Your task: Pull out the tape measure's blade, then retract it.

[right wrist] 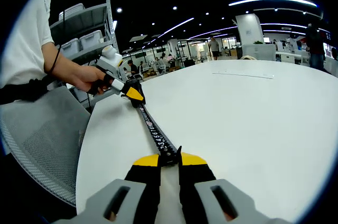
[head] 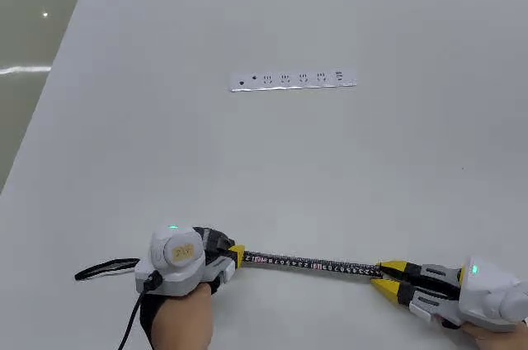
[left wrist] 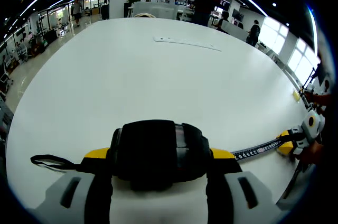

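**Blade drawn out between two claws**

Left claw (head: 235, 253): closed around the black tape measure (left wrist: 158, 152), the case seated between its yellow tips, low over the white surface (head: 289, 160). A black strap (head: 107, 269) trails on the surface to the case's left.

Blade (head: 313, 264): out of the case, running straight across to the right claw (head: 388, 277), just above the surface.

Right claw: jaws nearly closed, pinching the blade's far end.

Power strip (head: 293, 80): lies flat, well apart, further back.
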{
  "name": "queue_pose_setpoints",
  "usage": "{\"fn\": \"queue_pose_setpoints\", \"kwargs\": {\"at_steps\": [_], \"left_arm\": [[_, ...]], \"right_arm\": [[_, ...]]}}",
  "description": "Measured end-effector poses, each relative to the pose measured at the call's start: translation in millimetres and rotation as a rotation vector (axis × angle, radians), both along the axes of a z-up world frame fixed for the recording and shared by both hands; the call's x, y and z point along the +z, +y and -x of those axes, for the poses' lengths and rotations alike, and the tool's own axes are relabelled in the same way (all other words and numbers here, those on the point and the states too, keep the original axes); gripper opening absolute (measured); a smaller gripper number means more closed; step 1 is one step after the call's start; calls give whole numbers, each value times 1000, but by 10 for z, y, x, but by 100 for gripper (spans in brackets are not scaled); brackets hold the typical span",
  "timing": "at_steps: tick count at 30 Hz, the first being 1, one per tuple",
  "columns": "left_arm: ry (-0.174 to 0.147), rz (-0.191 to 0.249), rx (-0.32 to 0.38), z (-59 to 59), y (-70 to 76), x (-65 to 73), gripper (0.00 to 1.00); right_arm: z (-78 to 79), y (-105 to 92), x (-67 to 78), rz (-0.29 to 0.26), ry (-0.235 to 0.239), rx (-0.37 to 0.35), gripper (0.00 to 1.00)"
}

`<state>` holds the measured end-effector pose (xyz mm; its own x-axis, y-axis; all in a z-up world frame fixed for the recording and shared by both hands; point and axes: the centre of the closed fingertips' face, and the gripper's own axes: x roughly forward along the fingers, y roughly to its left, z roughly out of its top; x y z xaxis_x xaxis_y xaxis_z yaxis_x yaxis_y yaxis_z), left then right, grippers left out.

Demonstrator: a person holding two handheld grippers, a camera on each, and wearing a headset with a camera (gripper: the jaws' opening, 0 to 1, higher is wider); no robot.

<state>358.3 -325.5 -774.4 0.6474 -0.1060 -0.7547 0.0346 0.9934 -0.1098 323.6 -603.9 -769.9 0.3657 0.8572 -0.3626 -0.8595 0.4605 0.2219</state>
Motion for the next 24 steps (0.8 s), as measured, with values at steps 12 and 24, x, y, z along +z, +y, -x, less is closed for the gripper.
{"fn": "queue_pose_setpoints", "kwargs": {"at_steps": [12,24], "left_arm": [[3,0,-2,4,-1,-4,70],[3,1,-2,-1,4,-8,70]], "right_arm": [[-27,208,26,-12,-10,19,11],[-57,308,5,-19,-6,31,11]]}}
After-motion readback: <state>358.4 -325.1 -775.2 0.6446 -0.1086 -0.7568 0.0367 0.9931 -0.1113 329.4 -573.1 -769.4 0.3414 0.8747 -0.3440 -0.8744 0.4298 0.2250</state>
